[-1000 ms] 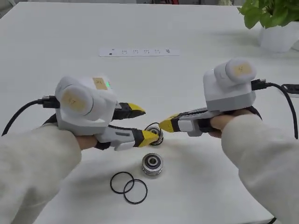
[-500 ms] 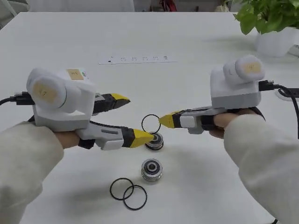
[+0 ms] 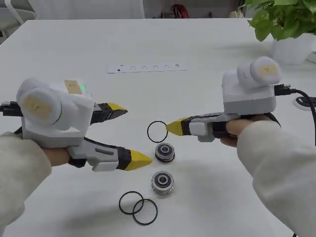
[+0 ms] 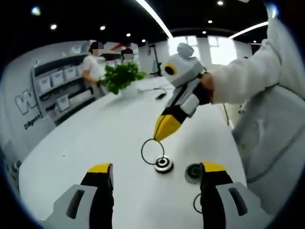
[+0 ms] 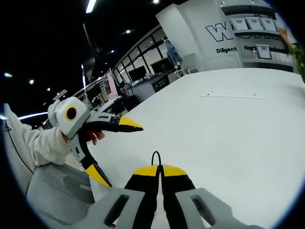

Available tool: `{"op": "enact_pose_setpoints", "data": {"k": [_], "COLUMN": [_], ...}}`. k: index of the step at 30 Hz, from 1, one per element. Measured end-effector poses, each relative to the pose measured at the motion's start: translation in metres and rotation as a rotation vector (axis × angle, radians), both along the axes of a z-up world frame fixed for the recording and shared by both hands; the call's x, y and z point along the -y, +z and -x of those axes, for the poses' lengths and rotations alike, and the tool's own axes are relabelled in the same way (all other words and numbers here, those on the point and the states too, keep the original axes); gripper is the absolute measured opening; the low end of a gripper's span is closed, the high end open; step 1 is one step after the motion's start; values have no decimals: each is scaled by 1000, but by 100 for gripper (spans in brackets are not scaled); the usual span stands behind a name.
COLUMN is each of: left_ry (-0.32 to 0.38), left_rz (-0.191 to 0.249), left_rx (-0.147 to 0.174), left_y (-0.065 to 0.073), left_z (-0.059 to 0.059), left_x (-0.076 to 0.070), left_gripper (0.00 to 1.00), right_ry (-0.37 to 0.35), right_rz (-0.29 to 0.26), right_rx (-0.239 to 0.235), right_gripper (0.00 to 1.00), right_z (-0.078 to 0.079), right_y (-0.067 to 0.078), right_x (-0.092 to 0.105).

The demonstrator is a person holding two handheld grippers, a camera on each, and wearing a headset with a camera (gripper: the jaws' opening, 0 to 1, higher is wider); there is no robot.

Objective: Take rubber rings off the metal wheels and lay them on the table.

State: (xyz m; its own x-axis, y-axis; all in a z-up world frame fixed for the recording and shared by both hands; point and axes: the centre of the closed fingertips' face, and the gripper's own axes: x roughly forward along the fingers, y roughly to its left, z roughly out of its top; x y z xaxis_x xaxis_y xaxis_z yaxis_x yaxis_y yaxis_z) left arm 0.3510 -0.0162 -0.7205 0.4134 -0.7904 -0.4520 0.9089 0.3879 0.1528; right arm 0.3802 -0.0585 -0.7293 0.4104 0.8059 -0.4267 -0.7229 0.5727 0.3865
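The white left gripper point(image 3: 133, 134), its yellow-tipped jaws spread wide and empty, hovers over the white table point(image 3: 74, 59), with two thin black rubber rings point(image 3: 138, 207) lying overlapped on the tabletop nearby. Right of them sit two small silver metal wheels point(image 3: 162, 181), one nearer the person and one just beyond. Above the farther wheel point(image 3: 165, 152) hangs a third black rubber ring point(image 3: 157, 131), pinched at its edge between the pressed-together jaws of the right gripper point(image 3: 170, 128); it seems clear of the wheel, though the angle leaves that uncertain.
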Motion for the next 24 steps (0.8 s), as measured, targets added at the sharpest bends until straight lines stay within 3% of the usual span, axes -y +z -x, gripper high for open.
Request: {"op": "enact_pose_setpoints", "data": {"k": [12,15,24], "left_ry": [-11,-14,-32], "left_rz": [-23,-6,-11], "left_rx": [7,-2,-25], "left_y": [5,7,0], "left_z": [17,23,35], "left_x": [-23,-29,-36], "left_gripper": [75,77,83], "right_ry": [47,63,93], "right_rz": [-16,-17,-25], "right_rx": [-3,-4,-15], "right_gripper": [0,0,0], "right_z": [8,12,19], "right_y": [8,9,10], "right_x": [-13,-17,-27]}}
